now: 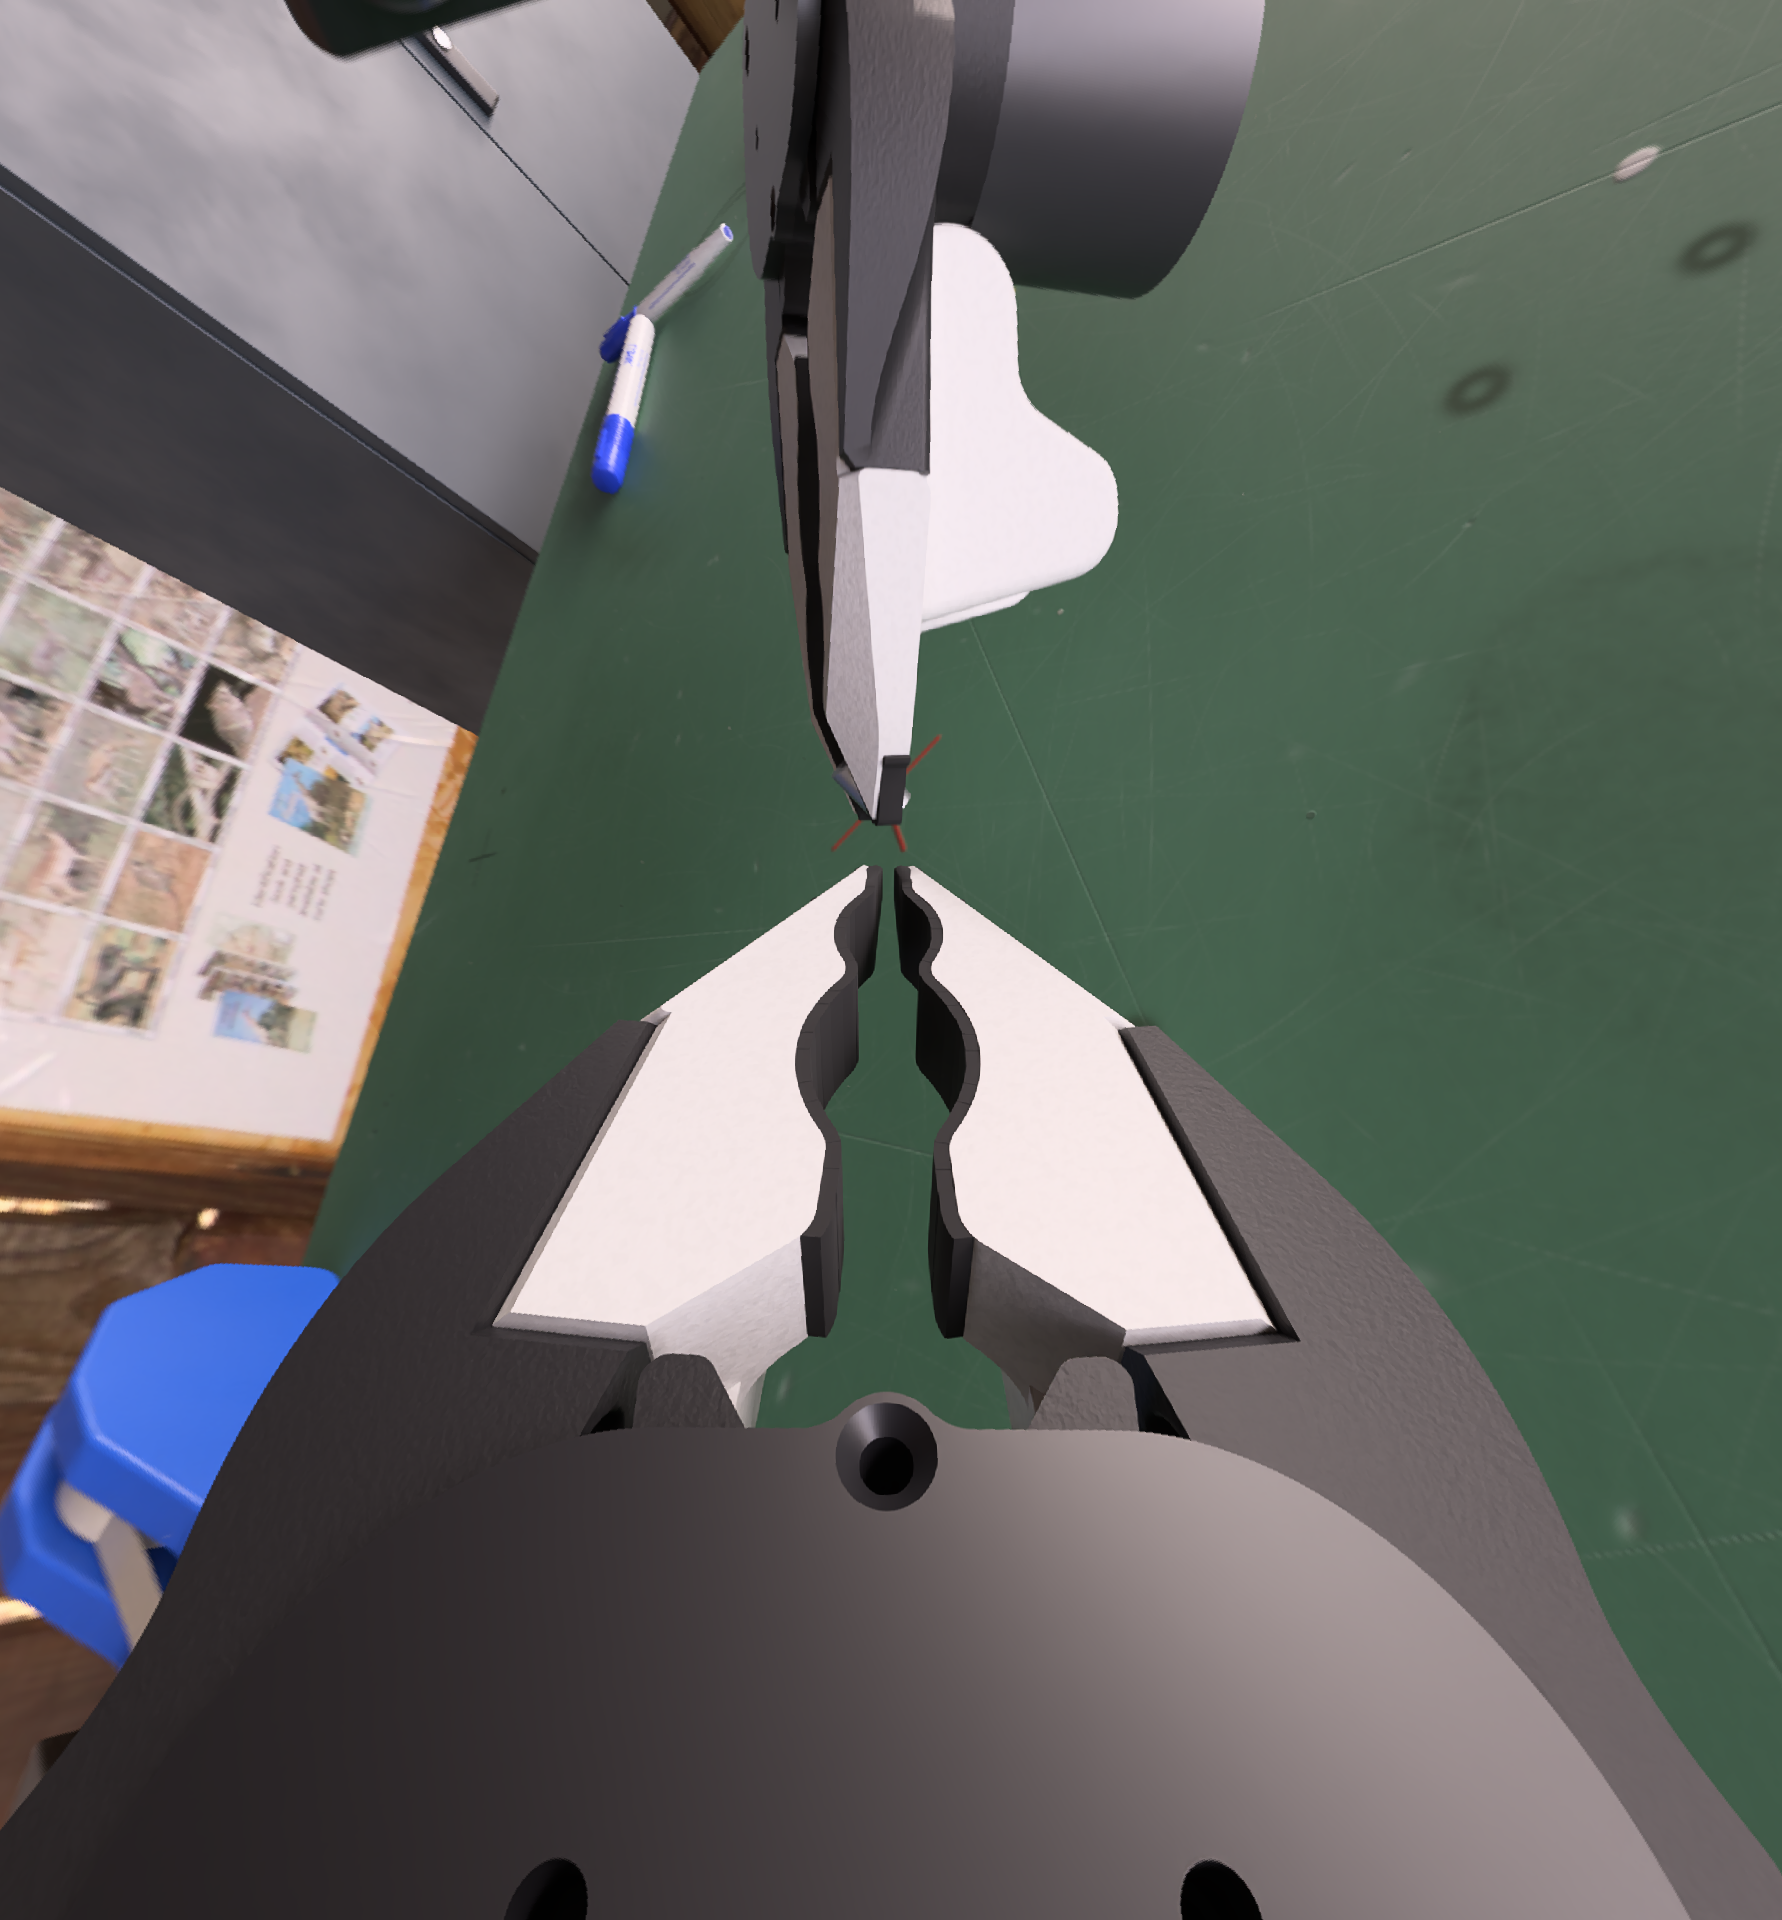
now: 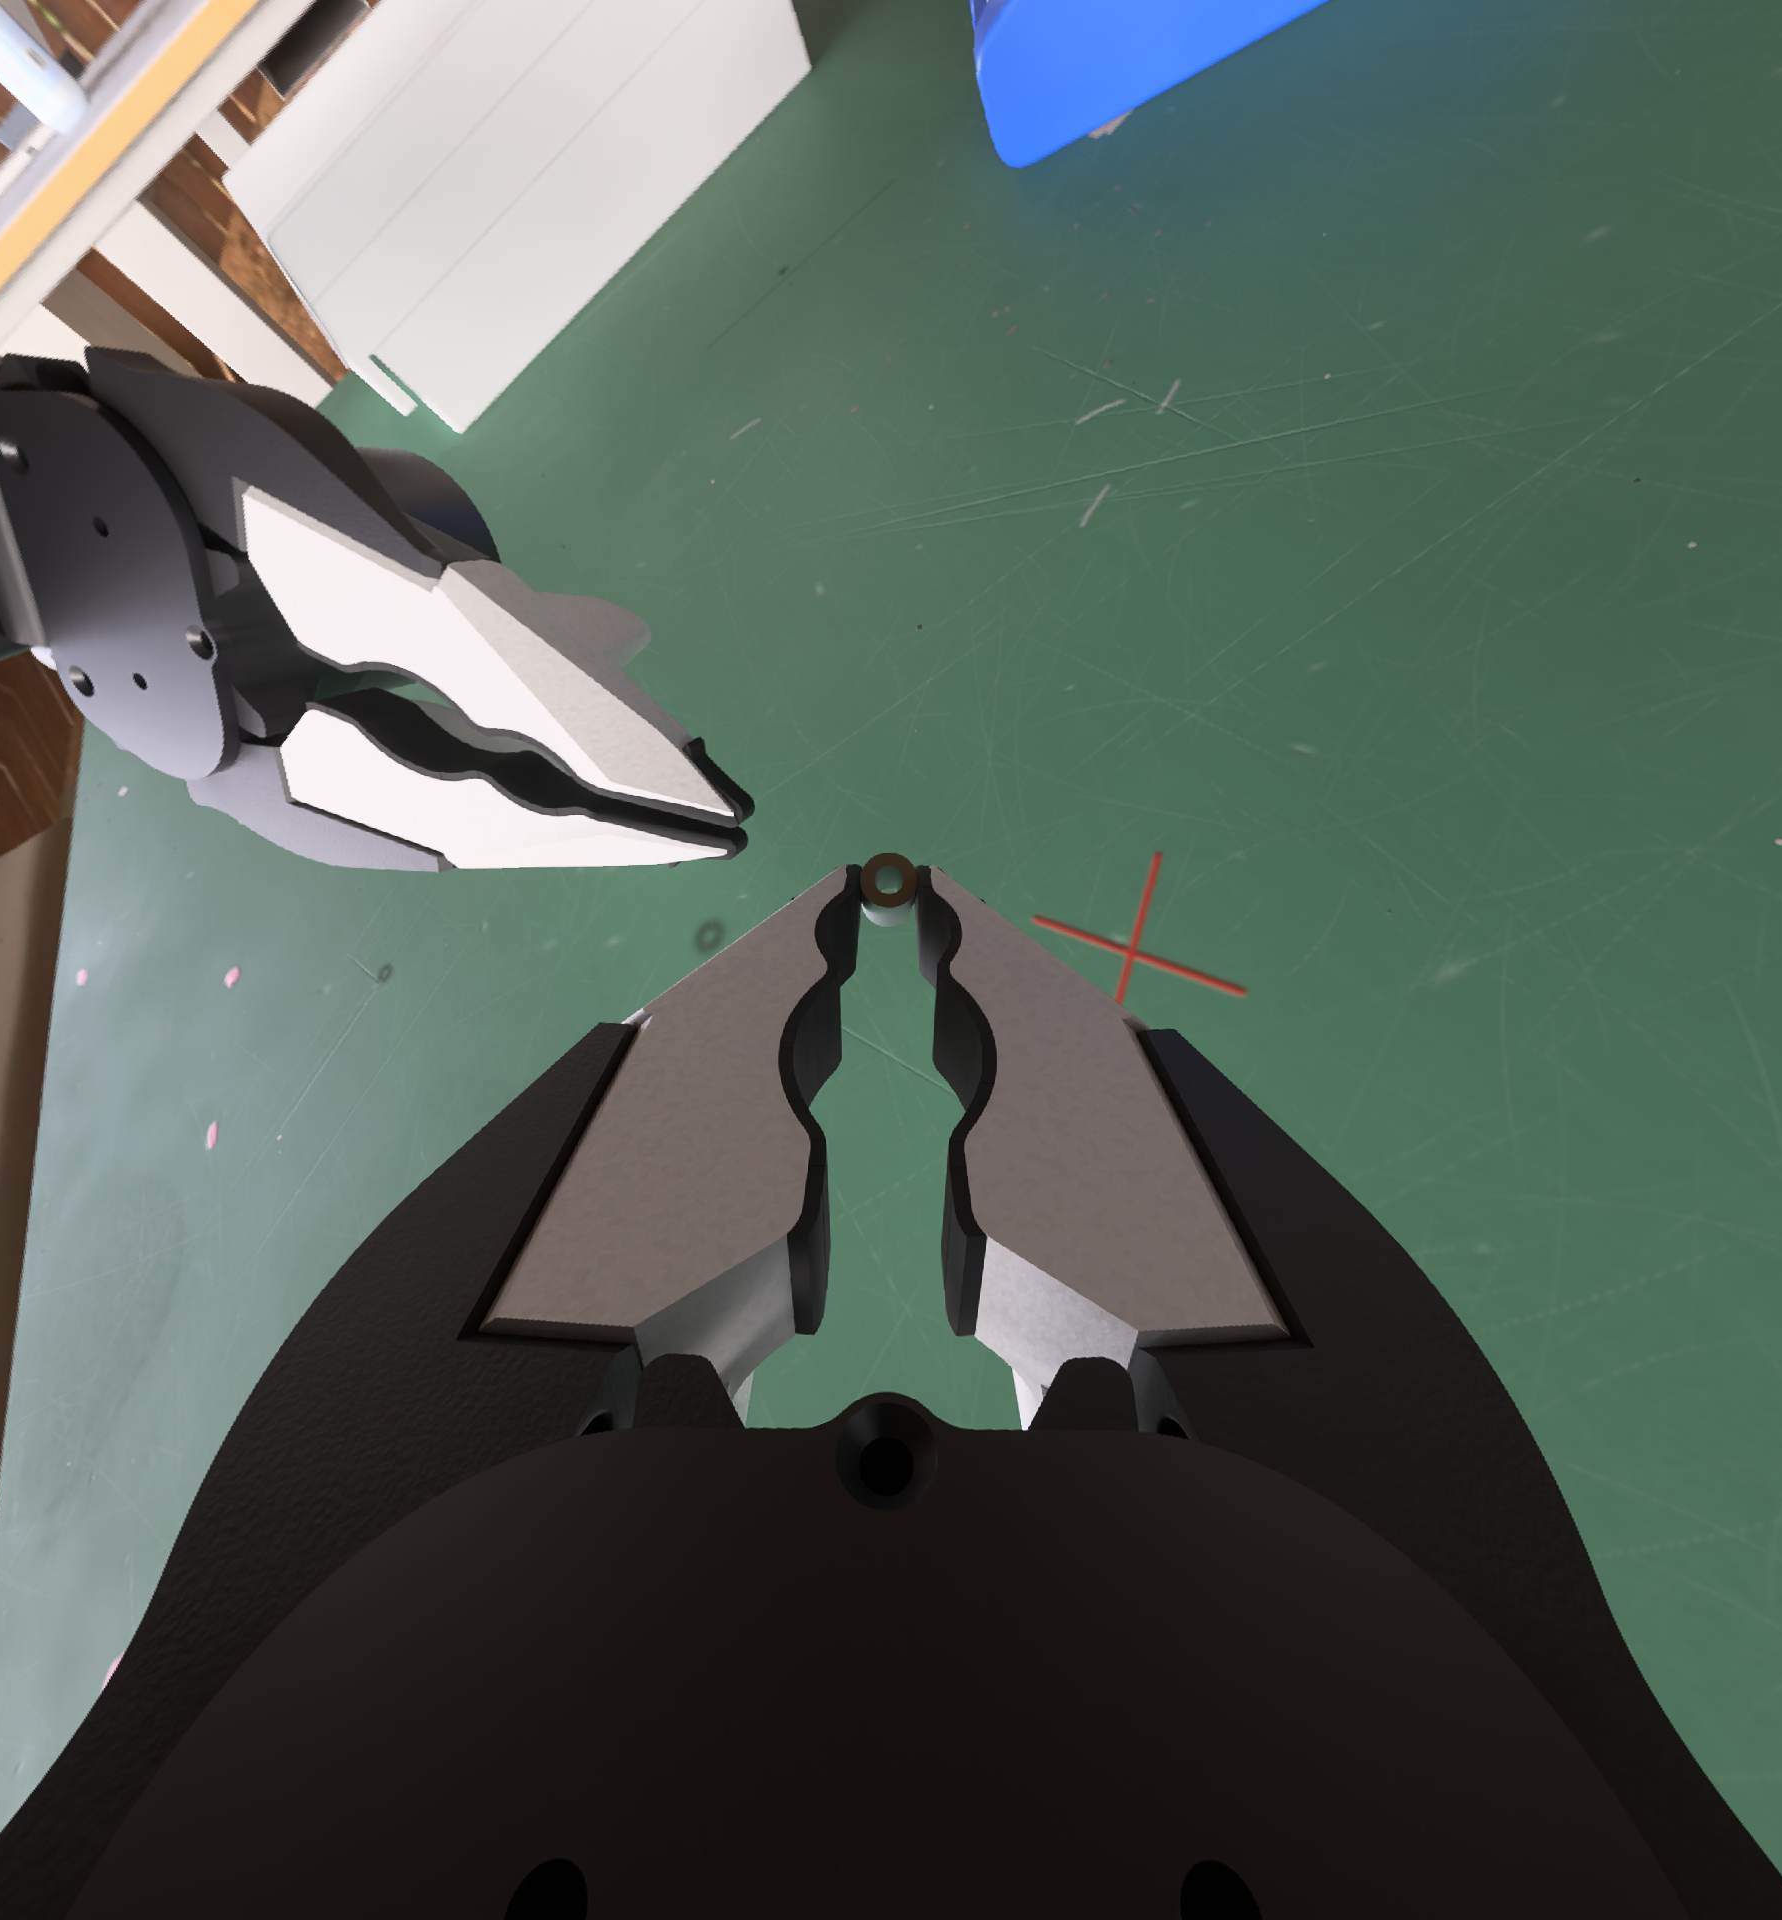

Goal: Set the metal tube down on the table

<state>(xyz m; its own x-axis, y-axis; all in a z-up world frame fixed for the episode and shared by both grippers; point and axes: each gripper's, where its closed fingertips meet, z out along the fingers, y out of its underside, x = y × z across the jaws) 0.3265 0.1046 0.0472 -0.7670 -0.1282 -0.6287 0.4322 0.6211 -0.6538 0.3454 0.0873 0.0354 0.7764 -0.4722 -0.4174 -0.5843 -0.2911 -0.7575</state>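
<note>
In the right wrist view, my right gripper [image 2: 888, 881] is shut on a small metal tube [image 2: 888, 879]. The tube is seen end-on as a dark ring between the fingertips, above the green table mat [image 2: 1386, 623]. A red cross [image 2: 1134, 948] is marked on the mat just right of the tips. My left gripper [image 2: 736, 823] is shut and empty, with its tips close to the left of the tube. In the left wrist view, my left gripper [image 1: 887, 881] points at the right gripper [image 1: 882, 805], which comes down from above. The red cross [image 1: 851, 834] shows partly behind it.
Two blue-capped markers [image 1: 622, 416] lie near the mat's left edge. Small washers [image 1: 1479, 387] lie on the mat, and one also shows in the right wrist view [image 2: 707, 935]. A white cabinet [image 2: 513, 187] and a blue object [image 2: 1105, 73] stand far off. A picture board [image 1: 139, 779] is beyond the table edge.
</note>
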